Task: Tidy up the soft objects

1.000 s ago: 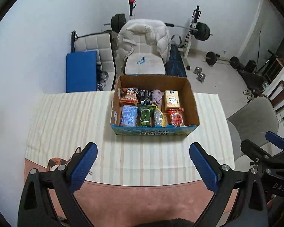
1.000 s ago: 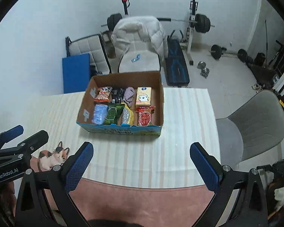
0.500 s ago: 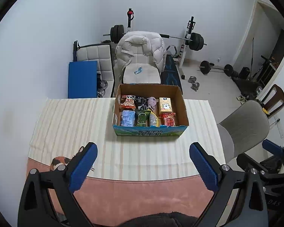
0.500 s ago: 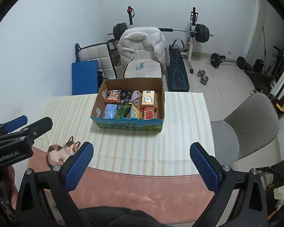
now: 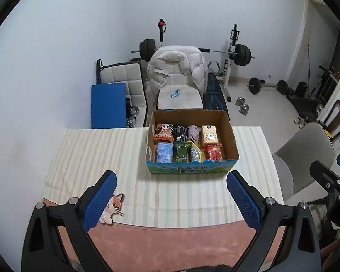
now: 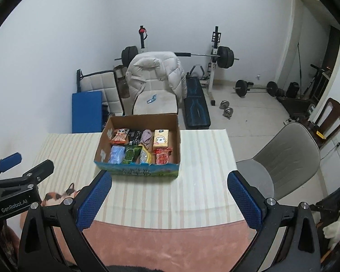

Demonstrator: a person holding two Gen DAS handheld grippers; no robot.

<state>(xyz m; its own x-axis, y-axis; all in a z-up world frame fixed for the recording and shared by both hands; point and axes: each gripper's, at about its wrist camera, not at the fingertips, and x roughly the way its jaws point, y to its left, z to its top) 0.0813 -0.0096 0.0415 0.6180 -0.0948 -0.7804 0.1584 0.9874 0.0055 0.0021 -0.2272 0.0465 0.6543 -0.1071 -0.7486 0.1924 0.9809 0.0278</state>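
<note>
Now both grippers have pulled back and up from the table over the last second, so the whole tabletop shows where before the box filled the middle of each view. Nearest, the left gripper (image 5: 171,195) and the right gripper (image 6: 168,195) hang above the pink mat (image 5: 170,244) at the table's near edge, each with its blue pads spread wide and nothing between them. Just beyond the left gripper's left finger lies a small calico cat plush (image 5: 112,208), at the border of the mat and the striped tablecloth (image 5: 97,149); it is outside the box. Farther on, in the middle of the cloth, stands the cardboard box (image 5: 190,168), packed with snack packets and a mauve soft item (image 5: 193,132) in two neat rows. Judging by this retreat, the packing looks nearly done, with the cat plush perhaps the one soft thing left to put away.
</note>
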